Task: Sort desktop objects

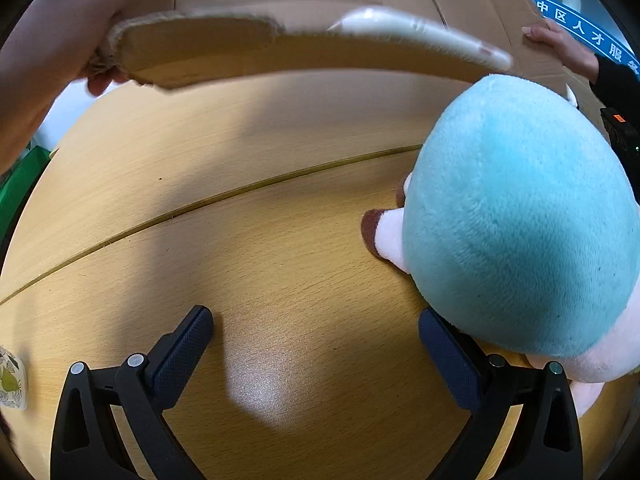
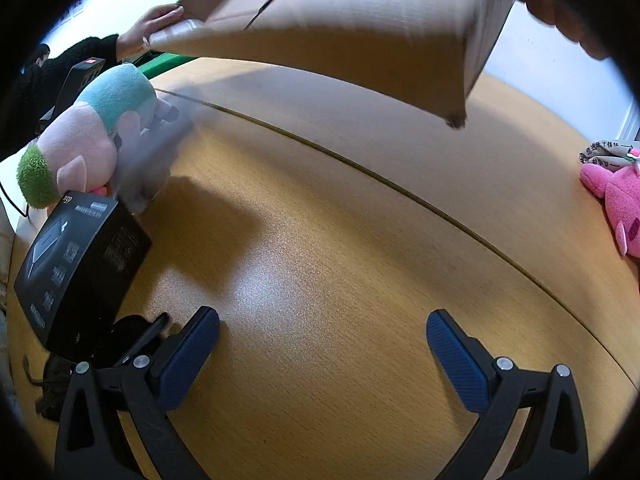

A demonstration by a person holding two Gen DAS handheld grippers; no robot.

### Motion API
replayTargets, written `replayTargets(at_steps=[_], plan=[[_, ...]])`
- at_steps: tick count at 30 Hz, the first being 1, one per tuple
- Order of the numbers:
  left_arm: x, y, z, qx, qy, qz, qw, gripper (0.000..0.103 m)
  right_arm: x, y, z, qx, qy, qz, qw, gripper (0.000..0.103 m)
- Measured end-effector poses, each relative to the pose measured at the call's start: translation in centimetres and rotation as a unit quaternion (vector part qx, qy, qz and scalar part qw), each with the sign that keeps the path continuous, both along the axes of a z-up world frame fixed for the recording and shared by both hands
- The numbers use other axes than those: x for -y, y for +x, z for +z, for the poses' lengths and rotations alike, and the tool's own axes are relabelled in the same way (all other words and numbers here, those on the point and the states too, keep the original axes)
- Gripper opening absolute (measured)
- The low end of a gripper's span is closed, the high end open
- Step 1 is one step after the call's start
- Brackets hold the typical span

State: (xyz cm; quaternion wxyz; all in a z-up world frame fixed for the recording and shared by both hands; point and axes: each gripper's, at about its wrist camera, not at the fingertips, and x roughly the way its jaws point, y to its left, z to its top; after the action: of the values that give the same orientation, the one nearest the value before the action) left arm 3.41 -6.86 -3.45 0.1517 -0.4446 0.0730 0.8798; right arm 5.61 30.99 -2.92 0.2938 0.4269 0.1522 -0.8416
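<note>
A cardboard box (image 1: 280, 56) is held in the air over the far side of the wooden table by a person's hands (image 1: 60, 28); it also shows in the right wrist view (image 2: 352, 32), blurred. A blue and pink plush toy (image 1: 520, 220) lies on the table, pressed against the right finger of my left gripper (image 1: 316, 344), which is open and empty. The plush shows at the left in the right wrist view (image 2: 100, 132), beside a black box (image 2: 80, 264). My right gripper (image 2: 322, 340) is open and empty above bare table.
A pink plush (image 2: 616, 196) and a printed bag (image 2: 608, 152) lie at the table's right edge. Dark cables or a strap (image 2: 120, 340) lie by my right gripper's left finger. A small patterned object (image 1: 10, 380) sits at the left edge. A second person's hand (image 1: 560, 48) holds the box.
</note>
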Motion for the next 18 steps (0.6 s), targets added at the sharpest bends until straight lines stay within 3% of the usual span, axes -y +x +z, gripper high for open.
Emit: replayTargets(at_steps=[18], plan=[[0.57, -0.18, 0.83, 0.000, 0.000, 0.000, 1.0000, 0.103, -0.23, 0.53, -0.30, 0.000, 0.000, 0.000, 1.000, 0.103]])
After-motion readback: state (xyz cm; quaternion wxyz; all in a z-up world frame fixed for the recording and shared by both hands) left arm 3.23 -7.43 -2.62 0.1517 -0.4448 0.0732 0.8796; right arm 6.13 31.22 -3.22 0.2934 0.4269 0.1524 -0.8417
